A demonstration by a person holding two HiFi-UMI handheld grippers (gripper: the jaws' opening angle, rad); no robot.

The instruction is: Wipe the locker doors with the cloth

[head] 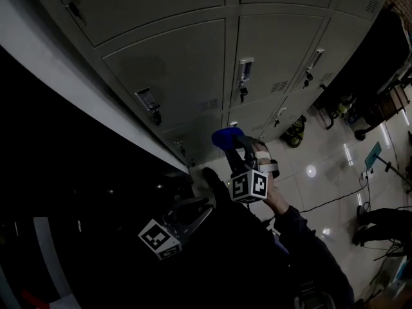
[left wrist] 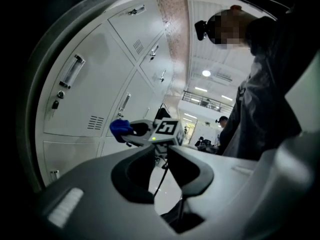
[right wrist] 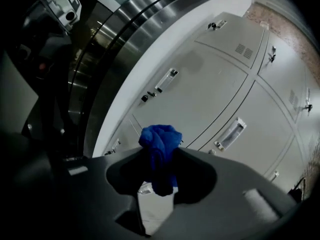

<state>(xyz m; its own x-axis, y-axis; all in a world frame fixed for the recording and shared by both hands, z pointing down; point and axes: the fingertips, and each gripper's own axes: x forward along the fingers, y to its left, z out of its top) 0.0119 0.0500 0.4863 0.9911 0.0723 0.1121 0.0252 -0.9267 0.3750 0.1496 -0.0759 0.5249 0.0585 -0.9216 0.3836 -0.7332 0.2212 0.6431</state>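
Grey metal locker doors [head: 180,63] with handles and vents fill the upper head view. My right gripper [head: 237,148] is shut on a bunched blue cloth [head: 226,137], held just in front of the low lockers; whether it touches them I cannot tell. In the right gripper view the cloth [right wrist: 160,141] bulges up between the jaws of that gripper [right wrist: 159,154], before a locker door [right wrist: 200,94]. My left gripper [head: 201,212] hangs lower left, away from the lockers, jaws nearly together and empty. In the left gripper view, past the left gripper [left wrist: 160,154], I see the cloth [left wrist: 120,128].
A dark curved wall with a pale edge [head: 77,89] runs down the left beside the lockers. The glossy tiled floor [head: 322,172] carries a black cable [head: 335,198], stands and chairs [head: 360,118] at the right. The person's dark sleeve [head: 302,243] is below.
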